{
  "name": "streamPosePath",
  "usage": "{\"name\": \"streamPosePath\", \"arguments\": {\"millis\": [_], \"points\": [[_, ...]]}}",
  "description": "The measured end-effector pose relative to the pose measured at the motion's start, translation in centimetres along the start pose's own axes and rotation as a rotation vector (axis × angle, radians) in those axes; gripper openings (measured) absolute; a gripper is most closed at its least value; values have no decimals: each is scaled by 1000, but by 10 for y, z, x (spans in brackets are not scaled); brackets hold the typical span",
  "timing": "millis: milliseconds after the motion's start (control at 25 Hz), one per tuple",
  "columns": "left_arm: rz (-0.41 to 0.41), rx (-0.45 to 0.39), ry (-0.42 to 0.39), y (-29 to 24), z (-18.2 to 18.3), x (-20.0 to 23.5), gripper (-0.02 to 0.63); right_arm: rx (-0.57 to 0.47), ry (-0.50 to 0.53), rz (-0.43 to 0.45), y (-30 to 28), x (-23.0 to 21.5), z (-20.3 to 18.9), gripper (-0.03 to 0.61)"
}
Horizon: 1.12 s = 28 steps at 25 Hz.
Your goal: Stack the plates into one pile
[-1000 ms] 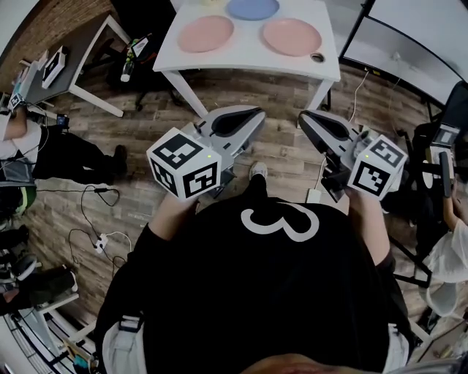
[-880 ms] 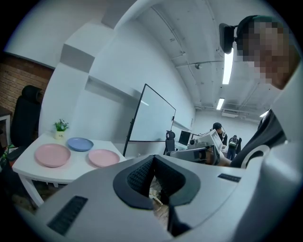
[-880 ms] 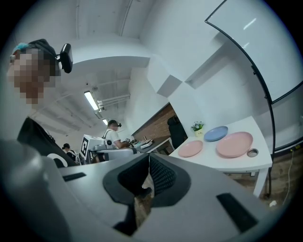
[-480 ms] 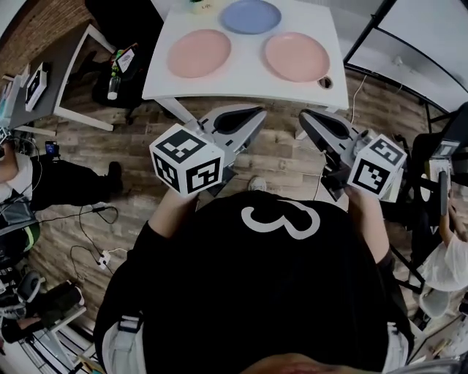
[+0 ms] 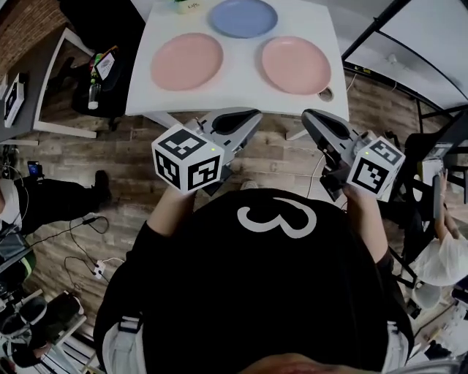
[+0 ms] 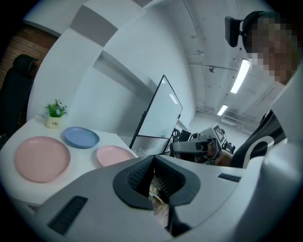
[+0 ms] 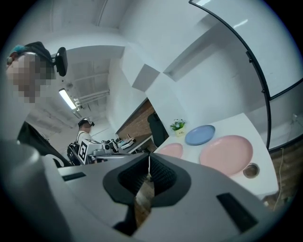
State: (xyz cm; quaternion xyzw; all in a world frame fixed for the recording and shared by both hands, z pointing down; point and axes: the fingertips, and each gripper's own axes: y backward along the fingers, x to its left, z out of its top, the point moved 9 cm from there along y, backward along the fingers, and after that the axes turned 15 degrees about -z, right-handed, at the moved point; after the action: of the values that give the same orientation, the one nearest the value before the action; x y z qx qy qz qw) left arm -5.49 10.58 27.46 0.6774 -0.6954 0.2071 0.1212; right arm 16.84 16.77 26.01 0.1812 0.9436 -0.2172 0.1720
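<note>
Three plates lie apart on a white table (image 5: pixel 234 91): a pink plate (image 5: pixel 187 61) at the left, a blue plate (image 5: pixel 243 17) at the back, a second pink plate (image 5: pixel 296 65) at the right. My left gripper (image 5: pixel 252 117) hovers over the floor just short of the table's front edge, shut and holding nothing. My right gripper (image 5: pixel 310 117) hangs beside it, also shut and holding nothing. In the left gripper view the pink plate (image 6: pixel 41 158), blue plate (image 6: pixel 81 137) and other pink plate (image 6: pixel 115 155) lie ahead. The right gripper view shows the blue plate (image 7: pixel 200 134) and the near pink plate (image 7: pixel 226 154).
A small potted plant (image 6: pixel 55 115) stands at the table's back left. A round cable hole (image 5: pixel 326 93) sits in the front right corner. A grey desk (image 5: pixel 44 88) with clutter stands to the left, a dark frame (image 5: pixel 409 58) to the right. Cables lie on the wood floor.
Both grippers and I have moved forward toward the white table; the plates now lie lower and larger in the head view. Both jaws stay shut.
</note>
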Motion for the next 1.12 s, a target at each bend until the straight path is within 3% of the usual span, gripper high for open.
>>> {"name": "streamPosePath", "arguments": {"millis": [200,600,1120], "points": [[20,0,58,-5,-7,19,15,35,-9,-11,-8,-14,-8,25],[62,15,65,-39,7,47,17,33,-35,-51,-9,-72,4,25],[92,124,123,-101,25,119,17,8,-139,-129,-38,-171,31,26]]}}
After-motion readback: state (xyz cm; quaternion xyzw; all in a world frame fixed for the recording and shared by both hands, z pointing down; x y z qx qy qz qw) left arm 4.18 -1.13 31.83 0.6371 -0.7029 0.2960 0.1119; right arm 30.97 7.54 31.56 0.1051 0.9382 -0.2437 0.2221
